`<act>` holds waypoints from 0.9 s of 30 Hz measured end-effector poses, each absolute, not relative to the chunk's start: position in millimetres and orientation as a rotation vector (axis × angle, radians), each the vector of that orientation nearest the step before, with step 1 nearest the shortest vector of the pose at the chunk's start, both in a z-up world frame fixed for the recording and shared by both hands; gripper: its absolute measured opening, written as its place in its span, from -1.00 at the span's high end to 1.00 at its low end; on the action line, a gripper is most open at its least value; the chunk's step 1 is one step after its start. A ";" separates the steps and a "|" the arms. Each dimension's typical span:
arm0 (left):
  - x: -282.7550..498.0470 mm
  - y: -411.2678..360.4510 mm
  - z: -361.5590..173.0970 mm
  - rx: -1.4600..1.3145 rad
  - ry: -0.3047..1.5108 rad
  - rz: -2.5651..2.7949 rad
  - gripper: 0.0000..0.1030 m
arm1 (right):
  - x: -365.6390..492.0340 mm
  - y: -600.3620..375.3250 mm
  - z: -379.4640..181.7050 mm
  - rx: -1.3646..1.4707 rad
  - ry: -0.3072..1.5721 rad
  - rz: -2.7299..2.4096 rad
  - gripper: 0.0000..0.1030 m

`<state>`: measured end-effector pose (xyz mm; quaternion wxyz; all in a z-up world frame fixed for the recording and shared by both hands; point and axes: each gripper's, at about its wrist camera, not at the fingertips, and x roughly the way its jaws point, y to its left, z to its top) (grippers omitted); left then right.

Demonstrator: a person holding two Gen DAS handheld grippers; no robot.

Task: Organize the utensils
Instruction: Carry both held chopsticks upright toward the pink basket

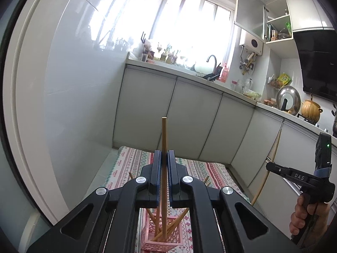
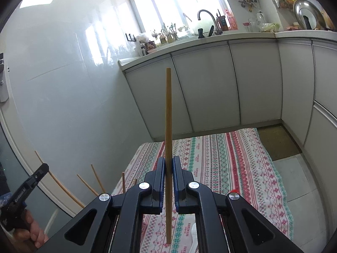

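Two claws: left claw (image 1: 162, 164) and right claw (image 2: 168, 168) each clamping an upright wooden chopstick (image 1: 163, 139).
Below: pink lattice plastic basket (image 1: 160, 240) holding chopsticks, sitting on patterned striped cloth (image 2: 221, 164).
Writing: "DAS" showing on right claw.

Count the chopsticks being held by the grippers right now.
2. The first chopstick is upright in the left gripper, above the pink basket. The second chopstick is upright in the right gripper. Others stand loose in the basket.
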<state>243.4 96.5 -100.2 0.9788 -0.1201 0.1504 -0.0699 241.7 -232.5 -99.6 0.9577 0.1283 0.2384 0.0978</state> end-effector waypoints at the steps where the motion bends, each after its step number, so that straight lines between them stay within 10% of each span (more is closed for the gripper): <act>1: 243.5 94.9 -100.8 -0.237 0.302 -0.140 0.90 | 241.0 -232.0 -98.6 0.260 0.478 0.199 0.87; 27: 284.0 67.4 -137.5 -0.091 0.315 -0.082 0.90 | 223.1 -208.1 -80.3 0.217 0.362 0.257 0.87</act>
